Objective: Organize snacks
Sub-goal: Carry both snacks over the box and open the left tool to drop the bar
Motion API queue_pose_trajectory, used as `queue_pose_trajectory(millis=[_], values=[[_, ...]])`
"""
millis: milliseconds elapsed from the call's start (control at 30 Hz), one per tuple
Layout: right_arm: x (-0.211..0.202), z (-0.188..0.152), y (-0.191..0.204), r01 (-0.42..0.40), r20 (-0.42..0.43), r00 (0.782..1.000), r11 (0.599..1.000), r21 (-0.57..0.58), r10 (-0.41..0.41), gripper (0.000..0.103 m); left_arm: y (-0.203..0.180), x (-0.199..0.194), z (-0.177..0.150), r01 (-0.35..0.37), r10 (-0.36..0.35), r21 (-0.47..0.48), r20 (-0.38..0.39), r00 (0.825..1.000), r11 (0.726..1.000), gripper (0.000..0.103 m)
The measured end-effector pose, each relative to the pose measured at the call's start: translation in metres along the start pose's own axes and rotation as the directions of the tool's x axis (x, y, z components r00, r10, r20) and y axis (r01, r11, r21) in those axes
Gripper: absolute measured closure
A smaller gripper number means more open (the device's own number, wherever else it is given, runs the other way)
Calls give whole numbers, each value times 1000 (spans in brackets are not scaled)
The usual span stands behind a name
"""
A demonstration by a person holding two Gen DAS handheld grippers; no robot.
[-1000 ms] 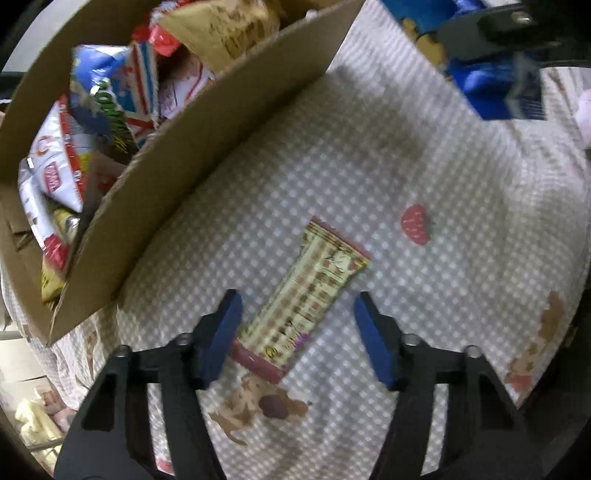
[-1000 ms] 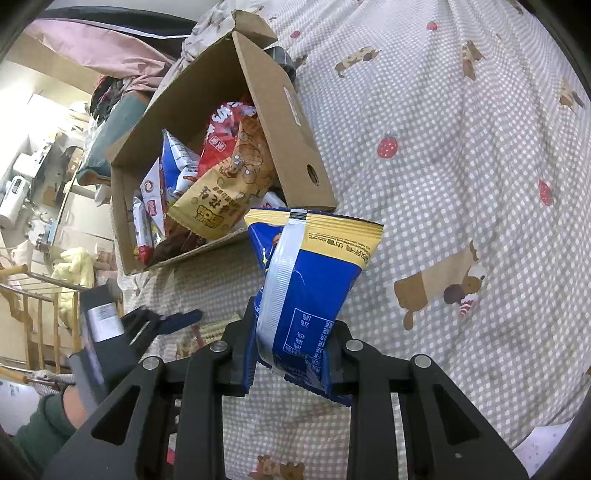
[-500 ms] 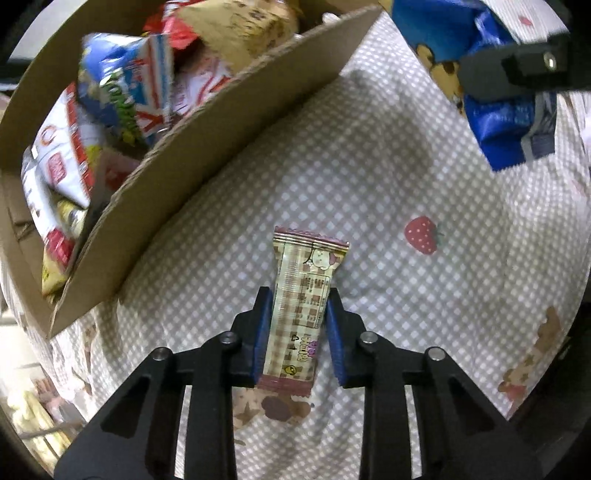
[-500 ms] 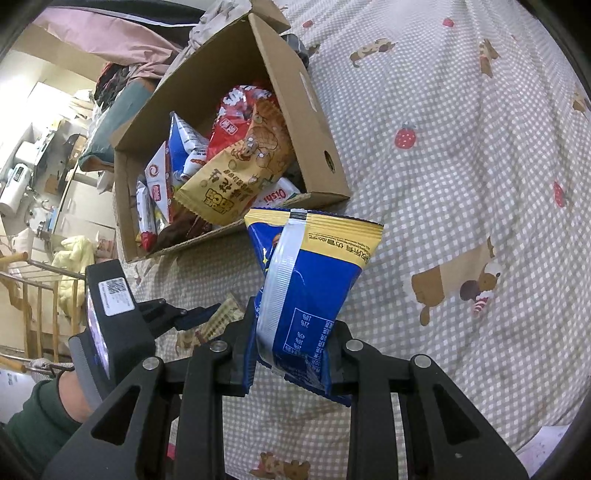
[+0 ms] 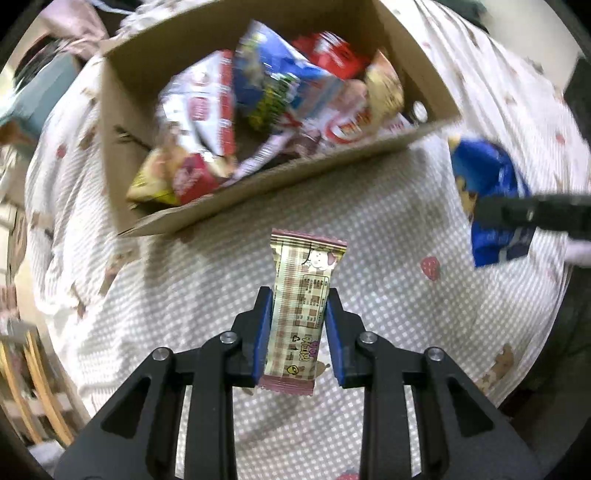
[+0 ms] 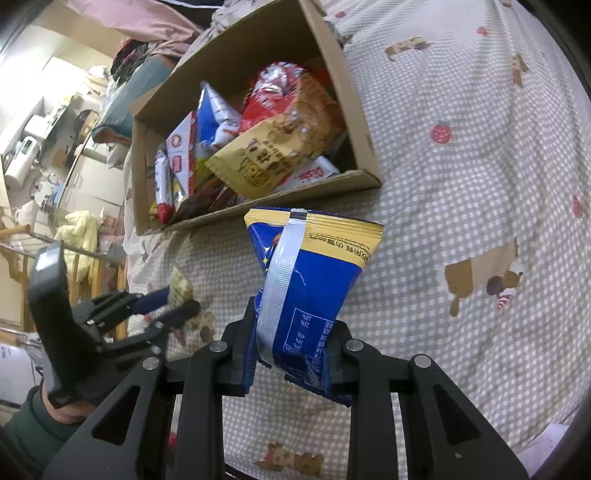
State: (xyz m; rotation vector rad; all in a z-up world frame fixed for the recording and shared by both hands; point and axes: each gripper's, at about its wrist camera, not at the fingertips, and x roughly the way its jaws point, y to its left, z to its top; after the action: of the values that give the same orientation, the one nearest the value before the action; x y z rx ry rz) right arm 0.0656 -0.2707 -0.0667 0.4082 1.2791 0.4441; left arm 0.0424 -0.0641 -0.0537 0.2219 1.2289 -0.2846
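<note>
My left gripper point(image 5: 298, 317) is shut on a beige checked snack bar point(image 5: 301, 295) and holds it above the bedspread, just in front of the cardboard box point(image 5: 273, 177). My right gripper point(image 6: 291, 343) is shut on a blue and yellow snack bag point(image 6: 310, 280), held upright above the bedspread near the box's front wall point(image 6: 295, 192). The box holds several snack packets point(image 6: 273, 155). In the right wrist view the left gripper point(image 6: 177, 302) shows at lower left with the bar. In the left wrist view the blue bag point(image 5: 487, 195) shows at right.
The box sits on a grey checked bedspread point(image 6: 461, 184) with strawberry and dog prints. Past the bed's left edge are a wooden rack point(image 6: 22, 236), shelves and room clutter point(image 6: 44, 122). A pink blanket point(image 6: 147, 22) lies behind the box.
My left gripper closed on the snack bar, lifted it off the bedspread and tipped up toward the box. My right gripper, holding the blue bag, moved slightly closer to the box.
</note>
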Motion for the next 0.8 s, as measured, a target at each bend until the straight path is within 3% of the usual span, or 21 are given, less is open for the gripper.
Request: queue_pose_trajectory(millis=[300,500,800], values=[[5,-7,40,-72,-17,997,986,-148,70,75,23,-46,6,-11,26,-127,114,993,992,79],[-17,0,65,-141,88,982,963,-230,165,75,48,-69,22,10,37,-248,185,982,969,79],[-49,40,71,-126,286,937,958,-258,201,75,73,-89,60,11,86,-337,271,959,941,79]])
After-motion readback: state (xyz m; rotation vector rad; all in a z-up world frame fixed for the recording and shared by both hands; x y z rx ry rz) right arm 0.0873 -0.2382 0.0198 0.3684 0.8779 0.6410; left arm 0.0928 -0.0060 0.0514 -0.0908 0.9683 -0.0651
